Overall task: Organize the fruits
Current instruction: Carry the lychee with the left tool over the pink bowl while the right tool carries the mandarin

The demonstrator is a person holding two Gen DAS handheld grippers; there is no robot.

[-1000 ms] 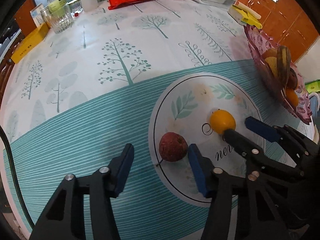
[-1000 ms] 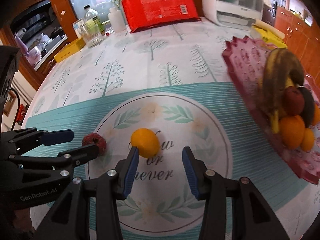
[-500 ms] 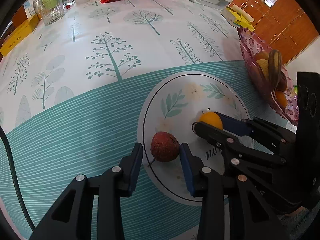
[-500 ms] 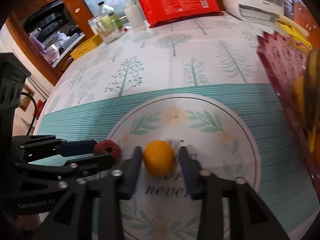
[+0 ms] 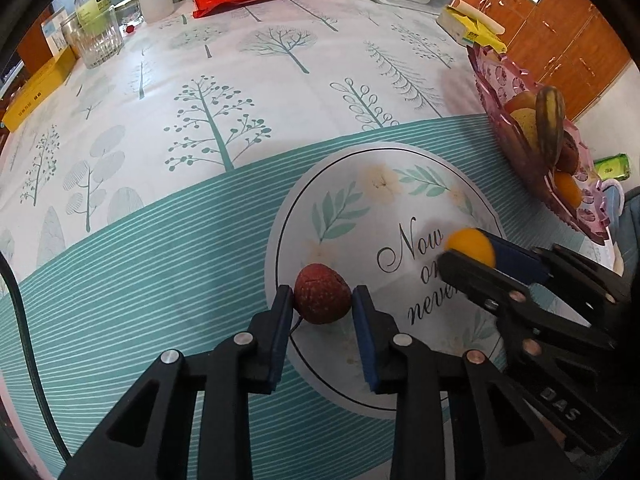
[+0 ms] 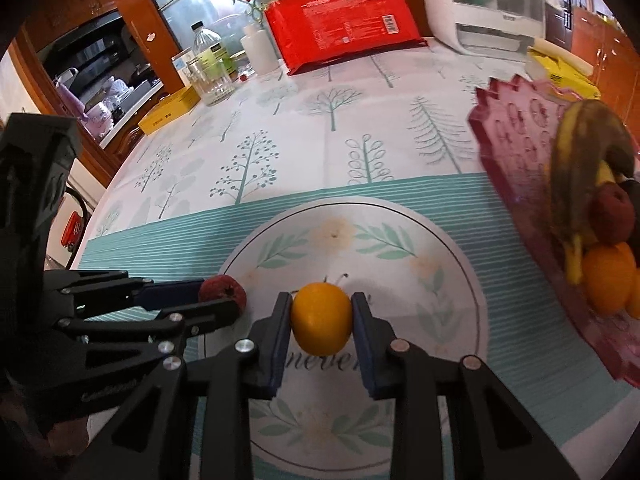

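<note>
Both grippers pinch fruit at once. The left gripper has its jaws pressed against the flanks of the red fruit, which sits on the near-left rim of the round printed medallion on the desk cloth. The right gripper has its jaws clamped on the orange fruit, just inside that medallion, over its script lettering and right of the red fruit.

The likeliest trouble, in my judgement, is a slip. Both fruits are round and smooth-sided, each is held only near its widest part by flat pads, and a tilt or a quick lift could squeeze one out and send it rolling across the cloth. The red fruit looks soft, so a hard pinch may bruise it. The two grippers are also close together beside the medallion, so they could knock each other when carrying towards the pink fruit basket, which stands well right of the medallion and is already crowded with a banana and oranges.

Neither fruit has a clear long axis. The red fruit's stem end faces the right wrist camera, and a thin stalk trails at its base.
</note>
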